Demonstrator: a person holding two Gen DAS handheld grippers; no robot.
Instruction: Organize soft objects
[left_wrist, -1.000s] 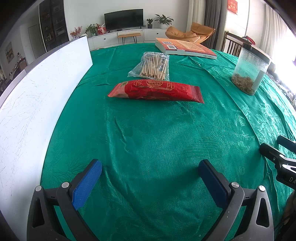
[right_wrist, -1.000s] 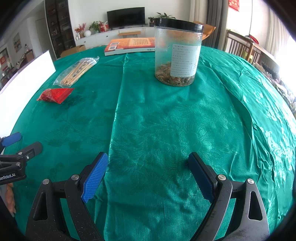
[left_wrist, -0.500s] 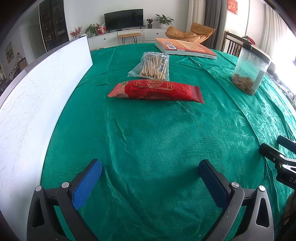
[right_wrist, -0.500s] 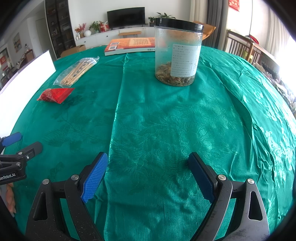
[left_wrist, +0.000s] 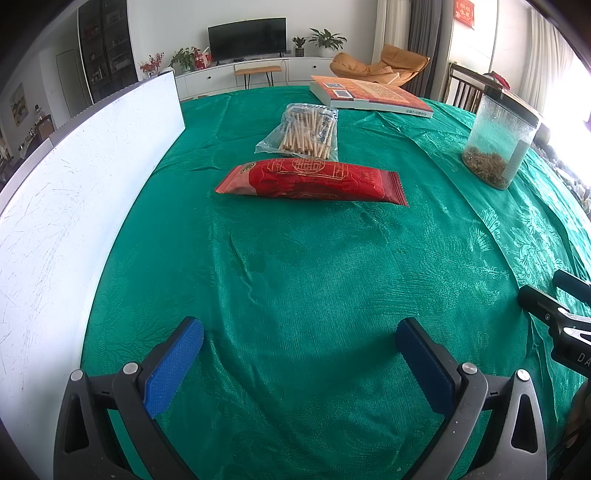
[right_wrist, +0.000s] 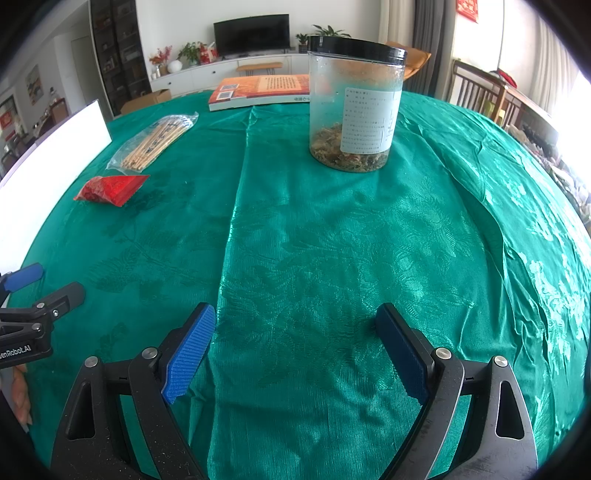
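Shiny patterned green cloth; glossy red foil packet; clear plastic jar; ribbed blue rubbery pads.

Saw green tablecloth over table. White board stood along my left edge. Orange book lay flat at far side. Clear jar, black lid, stood upright, dried bits in bottom.
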